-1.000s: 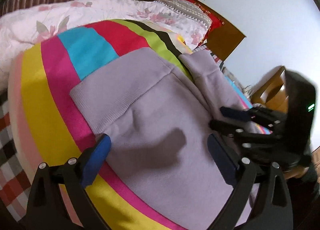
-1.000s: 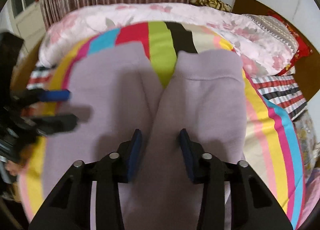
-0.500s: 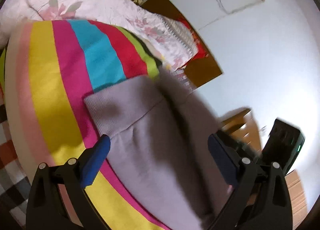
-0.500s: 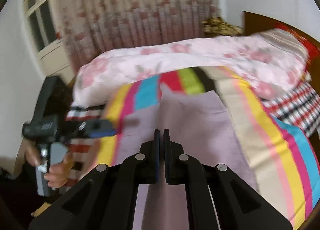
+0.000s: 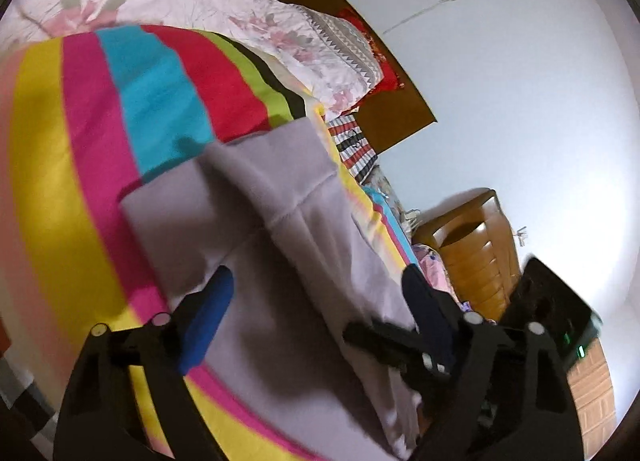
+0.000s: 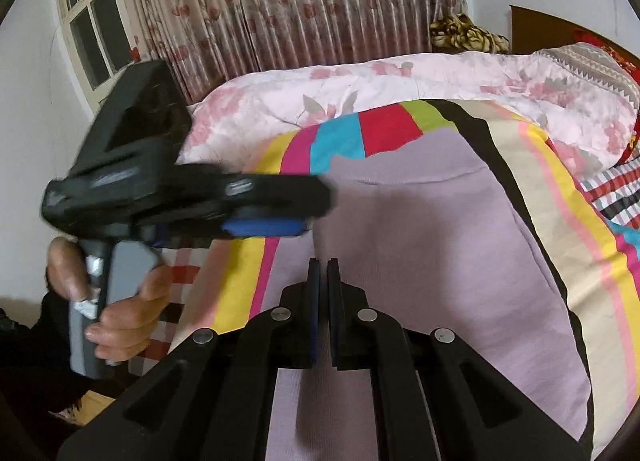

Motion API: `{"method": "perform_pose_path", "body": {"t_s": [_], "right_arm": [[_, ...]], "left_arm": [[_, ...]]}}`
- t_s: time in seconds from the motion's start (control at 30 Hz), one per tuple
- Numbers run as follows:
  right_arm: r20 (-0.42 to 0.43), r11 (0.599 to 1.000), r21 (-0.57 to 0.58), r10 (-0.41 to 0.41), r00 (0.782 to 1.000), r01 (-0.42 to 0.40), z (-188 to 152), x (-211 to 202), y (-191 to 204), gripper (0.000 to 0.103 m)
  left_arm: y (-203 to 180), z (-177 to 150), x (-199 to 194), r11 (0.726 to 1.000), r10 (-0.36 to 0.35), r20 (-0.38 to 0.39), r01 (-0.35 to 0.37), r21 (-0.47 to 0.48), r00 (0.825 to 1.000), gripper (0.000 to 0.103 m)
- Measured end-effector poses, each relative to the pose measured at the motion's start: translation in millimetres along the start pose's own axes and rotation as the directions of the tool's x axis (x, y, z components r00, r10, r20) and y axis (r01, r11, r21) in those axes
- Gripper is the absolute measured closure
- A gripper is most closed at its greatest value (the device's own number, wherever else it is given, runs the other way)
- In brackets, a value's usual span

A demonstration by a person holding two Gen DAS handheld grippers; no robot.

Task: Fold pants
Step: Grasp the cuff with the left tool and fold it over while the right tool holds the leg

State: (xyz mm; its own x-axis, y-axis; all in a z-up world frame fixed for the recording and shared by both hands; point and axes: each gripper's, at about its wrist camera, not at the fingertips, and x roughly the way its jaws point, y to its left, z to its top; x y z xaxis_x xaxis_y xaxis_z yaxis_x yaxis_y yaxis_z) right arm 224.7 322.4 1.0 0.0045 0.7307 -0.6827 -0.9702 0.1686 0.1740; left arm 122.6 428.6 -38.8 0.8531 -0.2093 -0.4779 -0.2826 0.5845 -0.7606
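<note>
Bed: we note a striped sheet [image 6: 532, 197] in yellow, pink, blue, red and green, smooth and flat.

Quilt [image 6: 400, 89]: pink floral, puffy, along the far edge.

Pants [image 6: 420, 229]: lilac, soft fleece with ribbed hems, lying on the sheet, one leg drawn over the other.

Curtain [image 6: 300, 1] and window [image 6: 92, 33]: we see these only in the right view.

Wooden drawers [image 5: 476, 257]: left view only.

Right gripper [image 6: 323, 273]: pads pressed together, whether on pants fabric we cannot tell.

Left gripper [image 5: 316, 301]: jaws closing over the pants, pads clear of the cloth; held by a hand [image 6: 116, 301].
</note>
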Motion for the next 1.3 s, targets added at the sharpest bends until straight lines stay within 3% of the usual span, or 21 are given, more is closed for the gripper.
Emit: {"method": "perform_pose_path", "body": {"t_s": [0.07, 0.13, 0.17, 0.2, 0.37, 0.47, 0.53, 0.6, 0.67, 0.77, 0.9, 0.97, 1.03, 1.17, 1.3], "right_arm": [[-0.002, 1.000, -0.001, 0.000, 1.000, 0.000, -2, -1, 0, 0.098], [-0.004, 1.000, 0.000, -0.001, 1.000, 0.001, -3, 0, 0, 0.098], [0.000, 1.000, -0.001, -0.004, 1.000, 0.004, -2, -1, 1, 0.098], [0.002, 1.000, 0.000, -0.006, 1.000, 0.006, -1, -1, 2, 0.098], [0.015, 0.999, -0.032, 0.011, 1.000, -0.011, 17, -21, 25, 0.098], [-0.031, 0.998, -0.054, 0.007, 1.000, -0.008, 21, -11, 41, 0.098], [-0.121, 0.999, -0.046, 0.000, 0.993, -0.006, 9, 18, 42, 0.098], [-0.210, 1.000, -0.012, 0.022, 0.977, -0.025, -9, 44, 39, 0.090], [-0.201, 0.999, 0.017, 0.046, 0.979, -0.043, -18, 46, 35, 0.080], [-0.161, 0.993, 0.054, 0.109, 0.981, -0.102, -17, 22, 25, 0.047], [-0.023, 1.000, 0.009, -0.022, 0.999, 0.022, -14, -41, -13, 0.047], [-0.004, 0.991, 0.039, -0.130, 0.992, 0.130, -17, -64, -49, 0.047], [-0.026, 0.975, 0.114, -0.188, 0.982, 0.190, -26, -75, -85, 0.050], [-0.083, 0.954, 0.227, -0.181, 0.980, 0.195, -43, -72, -131, 0.055], [-0.117, 0.966, 0.203, -0.140, 0.983, 0.162, -50, -50, -126, 0.067]], "left_arm": [[2, 9, 11, 1.000, -0.006, -0.008, 0.006, -0.022, 1.000, 0.036], [6, 17, 28, 1.000, 0.001, -0.056, -0.003, -0.028, 0.998, 0.067], [7, 19, 34, 1.000, 0.025, -0.070, -0.026, -0.017, 0.997, 0.090], [8, 20, 36, 0.999, 0.051, -0.069, -0.051, -0.004, 0.996, 0.095], [-14, 15, -6, 0.995, 0.038, 0.033, -0.041, 0.089, 0.999, 0.097], [11, 7, -12, 0.998, 0.041, -0.002, -0.041, 0.039, 0.999, 0.096], [38, -1, 0, 0.997, 0.074, -0.055, -0.075, -0.018, 0.996, 0.096], [56, -8, 8, 0.997, 0.059, -0.078, -0.062, -0.036, 0.995, 0.094], [57, -8, 7, 0.998, 0.052, -0.072, -0.054, -0.024, 0.996, 0.094], [49, -6, 9, 0.997, 0.073, -0.073, -0.072, 0.009, 0.995, 0.090], [42, -8, 10, 0.998, 0.061, -0.070, -0.059, 0.029, 0.996, 0.074], [40, -10, 8, 0.998, 0.053, -0.062, -0.051, 0.028, 0.997, 0.066], [35, -14, 5, 0.999, 0.048, -0.045, -0.048, 0.021, 0.998, 0.057], [30, -16, 8, 0.996, 0.081, -0.032, -0.079, 0.048, 0.996, 0.059], [34, -14, 7, 0.997, 0.076, -0.033, -0.075, 0.030, 0.997, 0.064]]}}
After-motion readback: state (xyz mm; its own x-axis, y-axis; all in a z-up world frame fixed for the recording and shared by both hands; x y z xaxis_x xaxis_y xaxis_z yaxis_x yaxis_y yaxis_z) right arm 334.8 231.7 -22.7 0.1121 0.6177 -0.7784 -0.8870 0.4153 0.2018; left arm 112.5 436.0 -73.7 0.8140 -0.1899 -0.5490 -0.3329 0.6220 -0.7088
